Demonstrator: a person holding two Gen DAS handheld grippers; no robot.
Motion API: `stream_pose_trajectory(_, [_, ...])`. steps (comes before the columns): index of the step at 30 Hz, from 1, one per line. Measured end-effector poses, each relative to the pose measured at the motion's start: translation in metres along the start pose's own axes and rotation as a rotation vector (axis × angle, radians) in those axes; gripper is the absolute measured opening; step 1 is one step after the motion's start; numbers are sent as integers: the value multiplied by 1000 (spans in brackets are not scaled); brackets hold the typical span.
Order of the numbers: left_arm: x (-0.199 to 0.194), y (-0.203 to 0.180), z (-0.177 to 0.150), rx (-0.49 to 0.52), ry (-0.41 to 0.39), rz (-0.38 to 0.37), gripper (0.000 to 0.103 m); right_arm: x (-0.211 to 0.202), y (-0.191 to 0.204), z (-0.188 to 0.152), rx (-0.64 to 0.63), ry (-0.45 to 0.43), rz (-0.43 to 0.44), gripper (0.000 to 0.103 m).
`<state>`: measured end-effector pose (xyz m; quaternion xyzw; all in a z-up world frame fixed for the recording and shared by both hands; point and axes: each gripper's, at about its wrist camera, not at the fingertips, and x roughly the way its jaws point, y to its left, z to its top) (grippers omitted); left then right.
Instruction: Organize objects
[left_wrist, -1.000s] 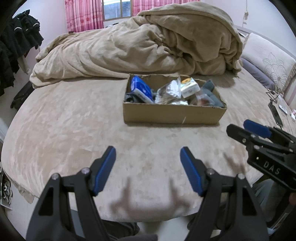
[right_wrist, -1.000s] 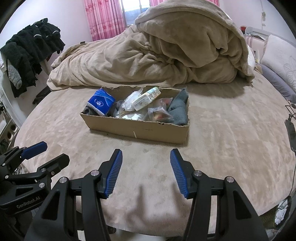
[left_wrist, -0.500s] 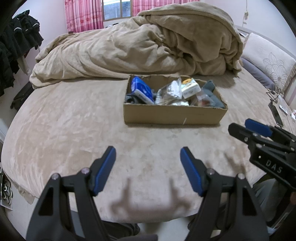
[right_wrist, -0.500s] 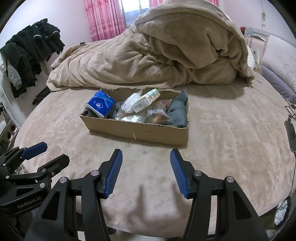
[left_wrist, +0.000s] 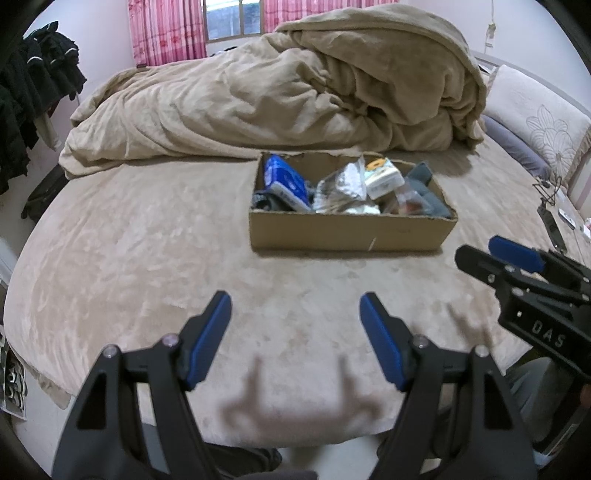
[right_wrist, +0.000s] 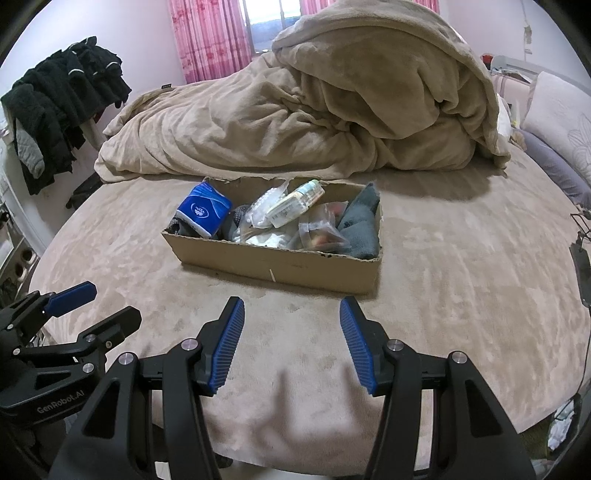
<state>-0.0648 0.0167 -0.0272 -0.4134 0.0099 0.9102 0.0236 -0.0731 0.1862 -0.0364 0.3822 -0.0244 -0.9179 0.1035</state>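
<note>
A shallow cardboard box (left_wrist: 347, 232) (right_wrist: 280, 264) sits on the beige bed. It holds a blue packet (left_wrist: 284, 181) (right_wrist: 203, 208), crinkled clear bags (left_wrist: 345, 186) (right_wrist: 264, 210), a white boxed item (left_wrist: 384, 179) (right_wrist: 295, 203) and a grey cloth (left_wrist: 428, 192) (right_wrist: 362, 221). My left gripper (left_wrist: 295, 306) is open and empty, hovering over the bed in front of the box. My right gripper (right_wrist: 291, 308) is open and empty, also short of the box; it shows at the right of the left wrist view (left_wrist: 491, 254). The left gripper shows at the left of the right wrist view (right_wrist: 99, 302).
A heaped beige duvet (left_wrist: 288, 92) (right_wrist: 332, 103) lies behind the box. Pillows (left_wrist: 535, 122) are at the right. Dark clothes (right_wrist: 55, 99) hang at the left. A cable and small items (left_wrist: 554, 218) lie near the bed's right edge.
Both grippers stay open and nearly still; the views have shifted very slightly, with the box a touch lower in the left wrist view.
</note>
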Motion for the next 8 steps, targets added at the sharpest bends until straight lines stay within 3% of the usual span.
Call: stream_pose_trajectory(8, [5,5,4,34,-14,-12,73,4,-2,3,-3,10,-2,57])
